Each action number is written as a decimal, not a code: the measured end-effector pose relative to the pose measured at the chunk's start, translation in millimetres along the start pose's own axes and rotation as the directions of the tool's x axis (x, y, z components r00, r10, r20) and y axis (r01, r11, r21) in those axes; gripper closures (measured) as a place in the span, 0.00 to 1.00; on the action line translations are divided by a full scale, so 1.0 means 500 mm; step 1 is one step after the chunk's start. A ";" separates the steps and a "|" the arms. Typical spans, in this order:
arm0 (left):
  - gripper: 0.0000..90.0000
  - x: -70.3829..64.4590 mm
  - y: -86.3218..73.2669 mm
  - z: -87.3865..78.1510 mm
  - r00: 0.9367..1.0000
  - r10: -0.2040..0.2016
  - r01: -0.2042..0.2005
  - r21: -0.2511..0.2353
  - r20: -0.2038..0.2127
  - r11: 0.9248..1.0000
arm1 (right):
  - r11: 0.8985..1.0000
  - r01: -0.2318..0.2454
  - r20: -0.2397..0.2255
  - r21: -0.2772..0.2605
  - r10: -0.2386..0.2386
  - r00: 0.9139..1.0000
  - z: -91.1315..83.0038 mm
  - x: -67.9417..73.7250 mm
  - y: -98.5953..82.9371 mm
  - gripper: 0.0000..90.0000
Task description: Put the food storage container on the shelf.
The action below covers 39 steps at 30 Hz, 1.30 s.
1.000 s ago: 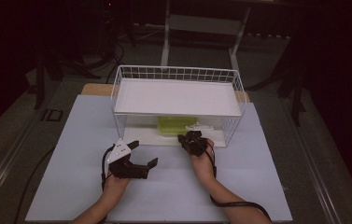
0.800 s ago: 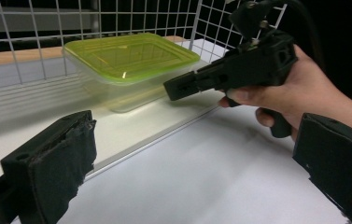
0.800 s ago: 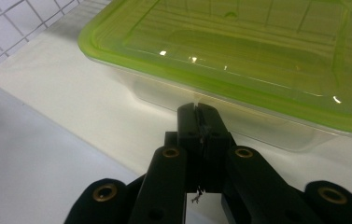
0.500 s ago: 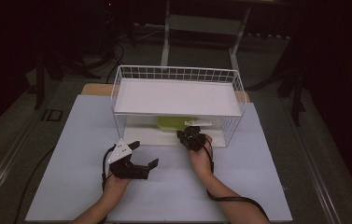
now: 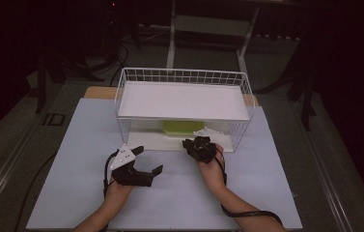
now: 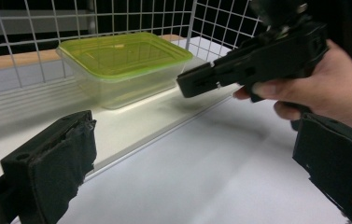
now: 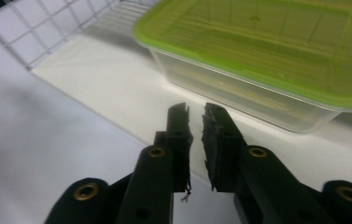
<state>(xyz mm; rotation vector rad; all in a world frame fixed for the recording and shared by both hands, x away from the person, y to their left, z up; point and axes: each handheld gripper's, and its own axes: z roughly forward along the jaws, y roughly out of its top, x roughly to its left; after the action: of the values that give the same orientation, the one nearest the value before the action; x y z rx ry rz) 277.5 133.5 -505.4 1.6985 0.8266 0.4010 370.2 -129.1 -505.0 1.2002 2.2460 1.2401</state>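
A clear plastic container with a green lid [image 5: 182,127] sits on the lower shelf of a white wire rack [image 5: 184,77]. My right gripper [image 5: 191,144] hovers at the rack's open front, pointing at the container [image 7: 267,42]. Its jaws [image 7: 196,112] are shut with only a thin slit between them and hold nothing. My left gripper [image 5: 149,159] rests over the table to the front left of the rack, open wide and empty. In the left gripper view, the container [image 6: 122,60] lies ahead between that gripper's fingers [image 6: 61,154], with the right gripper [image 6: 197,81] beside it.
The rack has a white upper shelf board [image 5: 184,99] above the container and wire sides. It stands at the back of a white table mat [image 5: 266,193]. A cable trails from each gripper toward the table's front edge. Dark floor surrounds the table.
The right gripper has edged slightly closer to the rack's front. The left gripper has hardly moved.
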 end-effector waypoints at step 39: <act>0.00 -0.037 0.045 -0.064 0.991 0.037 -0.038 0.005 0.131 0.999 | 0.998 -0.009 -0.164 -0.056 0.000 0.987 -0.193 0.015 -0.054 0.21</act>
<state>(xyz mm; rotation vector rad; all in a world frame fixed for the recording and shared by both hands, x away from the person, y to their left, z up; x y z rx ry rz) 251.1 140.7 -472.1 1.7295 0.7022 0.3085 293.2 -183.8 -470.2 1.1205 2.3053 1.4427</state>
